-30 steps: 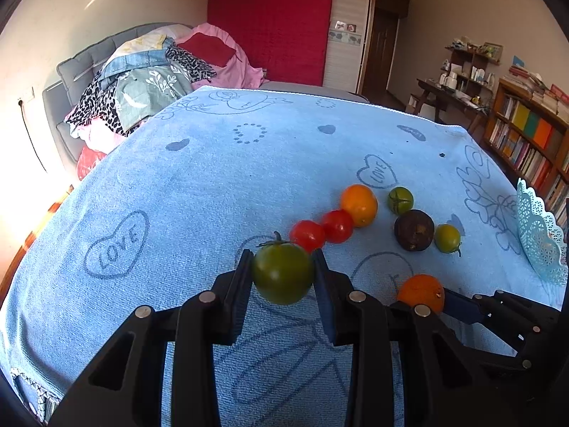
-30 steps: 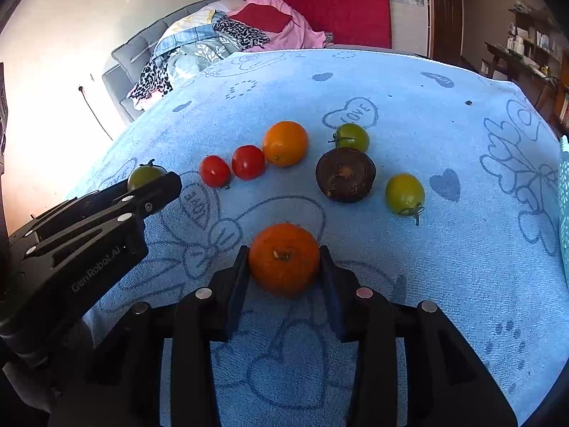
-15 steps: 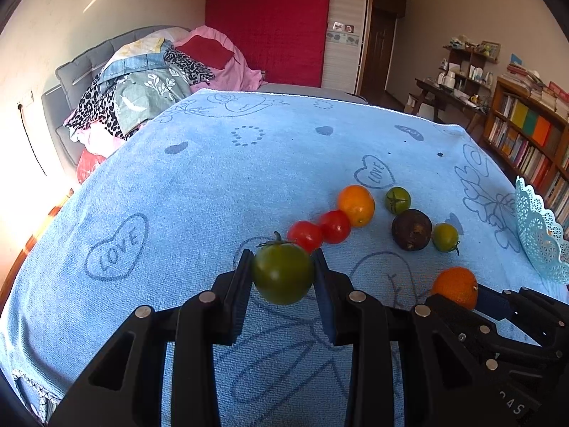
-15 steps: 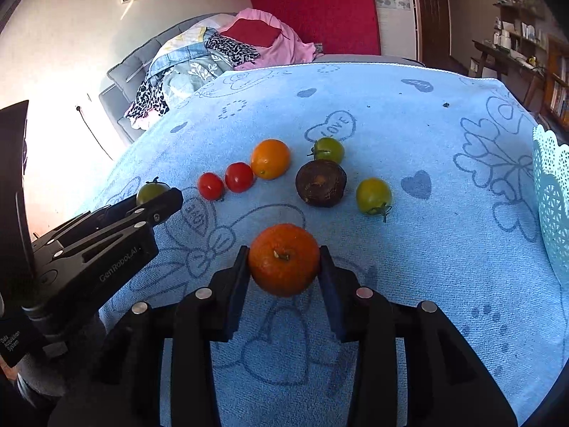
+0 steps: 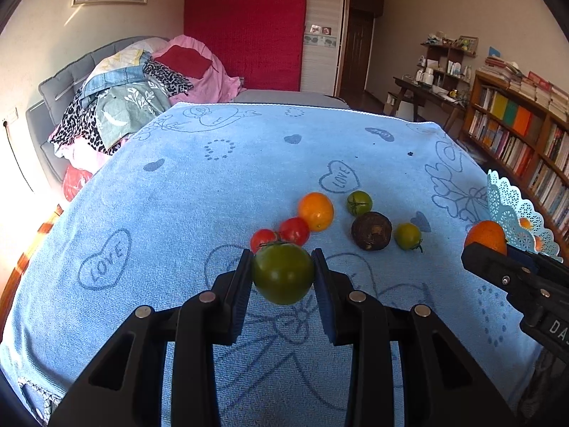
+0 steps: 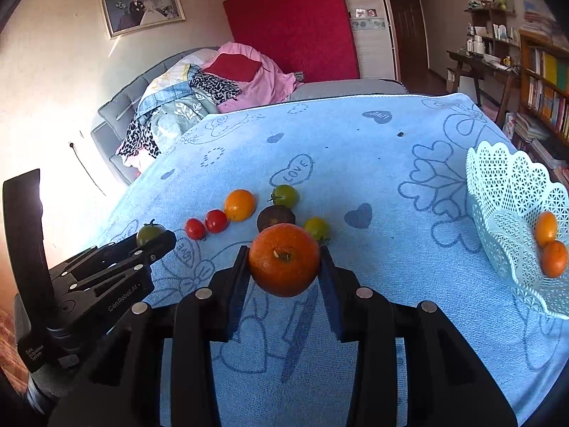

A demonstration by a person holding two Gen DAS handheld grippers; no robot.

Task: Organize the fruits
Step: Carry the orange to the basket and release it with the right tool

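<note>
Left gripper: the left gripper (image 5: pixel 282 272) is clamped on a large green tomato (image 5: pixel 282 273), a pad pressed to each side of it, carried clear above the blue towel (image 5: pixel 149 213).
Green tomato, pointing: nearly round, with no clear long axis; its stem end faces up and slightly toward the far side of the towel, a dark curl of stalk showing at the top.
Right gripper: the right gripper (image 6: pixel 284 259) is closed on an orange (image 6: pixel 284 259), both pads against its sides, held above the towel.
Orange, pointing: round, slightly flattened; its stem scar faces the right wrist camera and a little upward.
Basket: a white lace-pattern basket (image 6: pixel 512 192) stands on the towel to the right, well apart from the loose fruit; two small oranges (image 6: pixel 550 245) lie inside, touching each other.
Loose fruit on towel: two red tomatoes (image 5: pixel 282 234) side by side, touching; an orange fruit (image 5: pixel 315 211) just beside them; a small green tomato (image 5: pixel 359 201) farther back; a dark brown round fruit (image 5: pixel 371 230) near the middle; a yellow-green tomato (image 5: pixel 408 236) just right of it.
Row direction: the red tomatoes and the orange fruit form a short line running from near left to far right.
Grippers, relation: apart, the left one to the left of the right one, both over the near part of the towel.
</note>
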